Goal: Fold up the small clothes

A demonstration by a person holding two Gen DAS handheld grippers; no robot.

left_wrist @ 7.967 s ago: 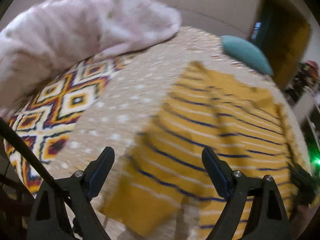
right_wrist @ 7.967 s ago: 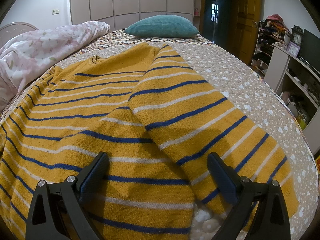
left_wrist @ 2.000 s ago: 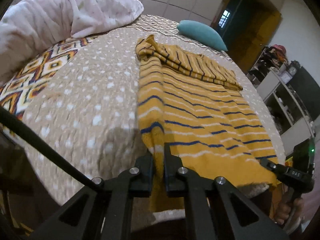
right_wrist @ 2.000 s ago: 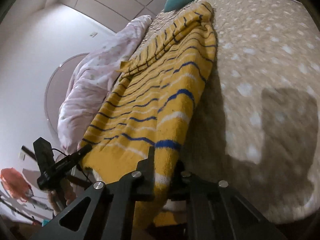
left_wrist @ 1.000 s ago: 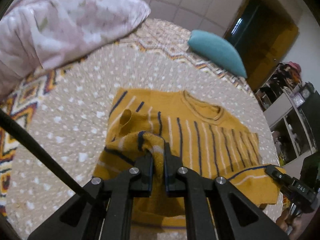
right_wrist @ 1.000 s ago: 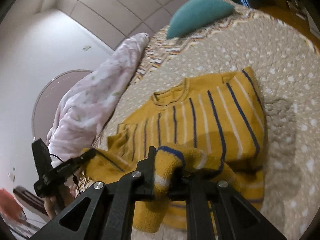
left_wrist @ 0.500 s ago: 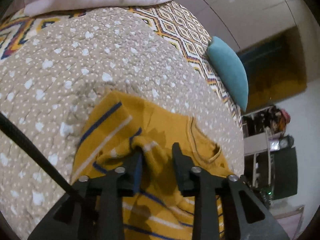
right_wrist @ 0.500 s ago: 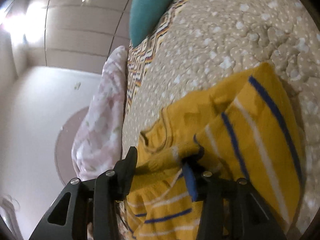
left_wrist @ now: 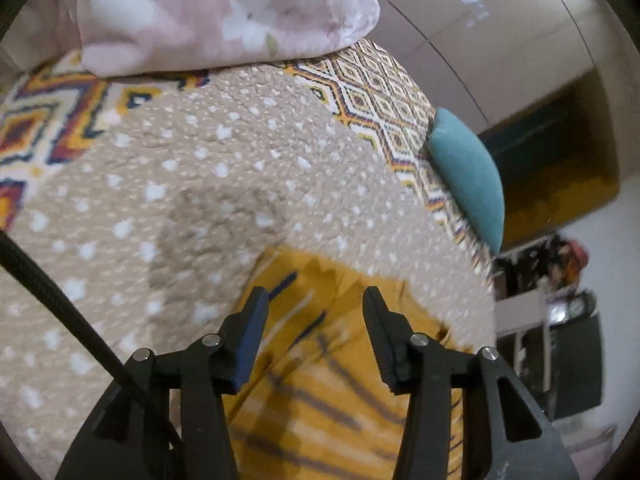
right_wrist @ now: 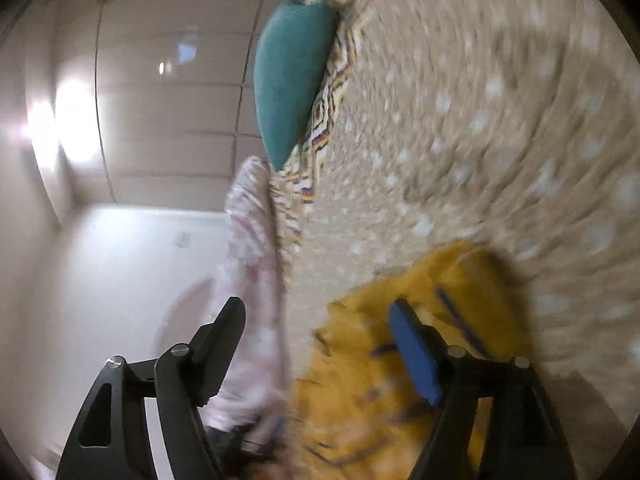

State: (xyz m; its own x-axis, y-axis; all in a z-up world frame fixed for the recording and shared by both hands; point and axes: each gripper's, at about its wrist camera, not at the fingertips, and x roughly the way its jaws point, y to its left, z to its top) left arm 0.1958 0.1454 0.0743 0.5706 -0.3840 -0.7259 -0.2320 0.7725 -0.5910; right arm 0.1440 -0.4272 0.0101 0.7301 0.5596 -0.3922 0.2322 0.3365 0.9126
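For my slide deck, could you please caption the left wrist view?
Open left claw above a folded mustard striped sweater on a dotted bedspread.

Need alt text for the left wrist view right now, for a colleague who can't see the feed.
The left gripper hangs open above a yellow sweater with blue stripes lying on a beige dotted bedspread. A pink floral duvet and a teal pillow lie beyond.

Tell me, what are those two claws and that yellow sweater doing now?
Left gripper open, right gripper open. Yellow sweater lying on bedspread, released. Nothing obstructing.
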